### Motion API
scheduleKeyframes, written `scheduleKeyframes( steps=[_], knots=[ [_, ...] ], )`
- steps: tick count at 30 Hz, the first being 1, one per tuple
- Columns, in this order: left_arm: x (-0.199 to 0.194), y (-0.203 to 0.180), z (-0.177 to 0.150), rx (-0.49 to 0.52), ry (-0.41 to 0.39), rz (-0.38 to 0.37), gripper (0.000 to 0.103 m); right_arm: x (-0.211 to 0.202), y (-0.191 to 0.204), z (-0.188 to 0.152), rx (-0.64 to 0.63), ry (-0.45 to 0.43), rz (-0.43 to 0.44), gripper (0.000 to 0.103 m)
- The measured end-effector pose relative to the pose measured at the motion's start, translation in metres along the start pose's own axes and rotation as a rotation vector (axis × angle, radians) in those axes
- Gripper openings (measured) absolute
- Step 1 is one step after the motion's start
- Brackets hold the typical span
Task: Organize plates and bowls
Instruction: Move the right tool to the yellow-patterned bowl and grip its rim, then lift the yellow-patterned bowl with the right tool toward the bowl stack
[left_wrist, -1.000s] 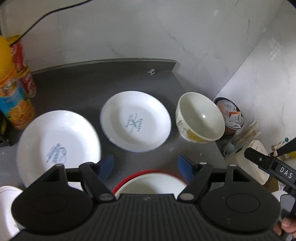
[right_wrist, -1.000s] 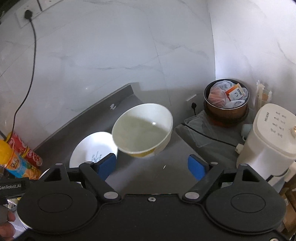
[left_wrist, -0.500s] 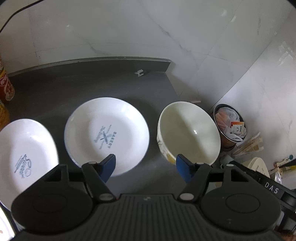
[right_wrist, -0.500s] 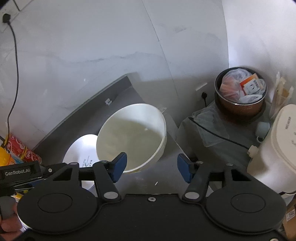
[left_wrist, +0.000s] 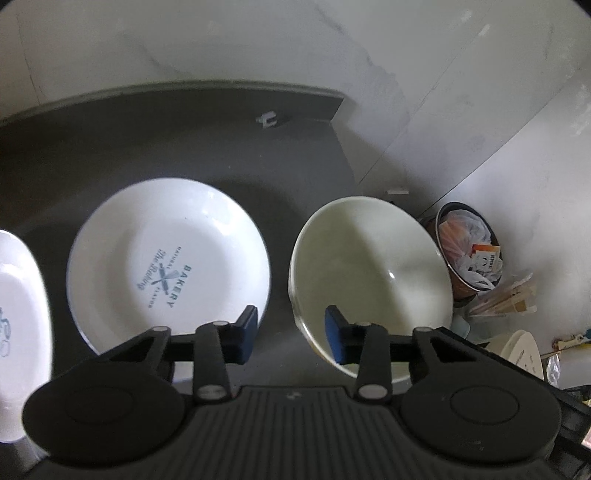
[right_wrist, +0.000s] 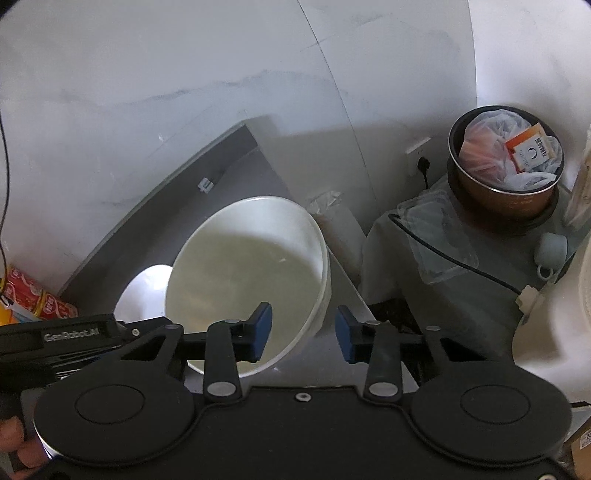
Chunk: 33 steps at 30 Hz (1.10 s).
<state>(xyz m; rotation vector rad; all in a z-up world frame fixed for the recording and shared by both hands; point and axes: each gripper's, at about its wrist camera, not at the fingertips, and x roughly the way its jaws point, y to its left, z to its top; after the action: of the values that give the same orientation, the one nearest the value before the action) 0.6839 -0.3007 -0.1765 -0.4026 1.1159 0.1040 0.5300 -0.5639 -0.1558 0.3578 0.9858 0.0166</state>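
"BAKERY" on plate (left_wrist: 168, 266); "GenRobot.AI" on claw (right_wrist: 70, 336)

Left gripper (left_wrist: 290, 334), right gripper (right_wrist: 303, 334): jaws parted.

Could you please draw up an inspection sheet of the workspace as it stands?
Surface: dark grey counter, against marble wall.
Job's things: cream bowl near the counter's right edge; bakery plate beside it; second plate at far left.
Clutter: red cans; small white clip.
Grippers: left tongs open, straddling the bowl's rim; right tongs open, likewise.
Cables: black cord over a lower stand; wall cord.
Surroundings: pot of rubbish, mug.
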Motion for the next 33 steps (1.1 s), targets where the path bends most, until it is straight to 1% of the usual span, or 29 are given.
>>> scheduleKeyframes(
  steps=[4,8,13,15,17,18,19,22,26,33],
  knots=[
    [0.015,-0.001,0.003,-0.016,0.021,0.008,0.029,0.01,-0.005,0.004,-0.012,0.02,-0.009,0.034],
    [0.025,-0.003,0.005,-0.026,0.037,0.026,0.025,0.017,-0.006,0.007,-0.015,0.033,-0.012,0.034],
    [0.033,-0.003,0.006,-0.051,0.048,0.025,0.021,0.023,-0.004,0.006,-0.032,0.042,-0.029,0.033],
    [0.036,-0.003,0.007,-0.054,0.05,0.023,0.019,0.026,-0.002,0.006,-0.039,0.05,-0.033,0.024],
    [0.037,-0.003,0.007,-0.054,0.048,0.02,0.015,0.028,0.0,0.005,-0.035,0.059,-0.028,0.018],
    [0.036,-0.004,0.008,-0.055,0.046,0.014,0.01,0.028,0.001,0.005,-0.047,0.054,-0.039,0.017],
    [0.035,-0.004,0.008,-0.062,0.043,0.006,0.008,0.028,0.003,0.004,-0.059,0.049,-0.043,0.016],
    [0.031,0.0,0.007,-0.086,0.047,0.012,0.008,0.025,0.006,0.002,-0.06,0.043,-0.037,0.016],
    [0.022,0.004,0.004,-0.074,0.035,-0.001,0.008,0.016,0.011,0.001,-0.069,0.025,-0.031,0.016],
    [-0.011,0.016,0.003,-0.066,-0.011,-0.028,0.008,-0.009,0.031,-0.003,-0.089,-0.019,-0.012,0.016]
  ],
)
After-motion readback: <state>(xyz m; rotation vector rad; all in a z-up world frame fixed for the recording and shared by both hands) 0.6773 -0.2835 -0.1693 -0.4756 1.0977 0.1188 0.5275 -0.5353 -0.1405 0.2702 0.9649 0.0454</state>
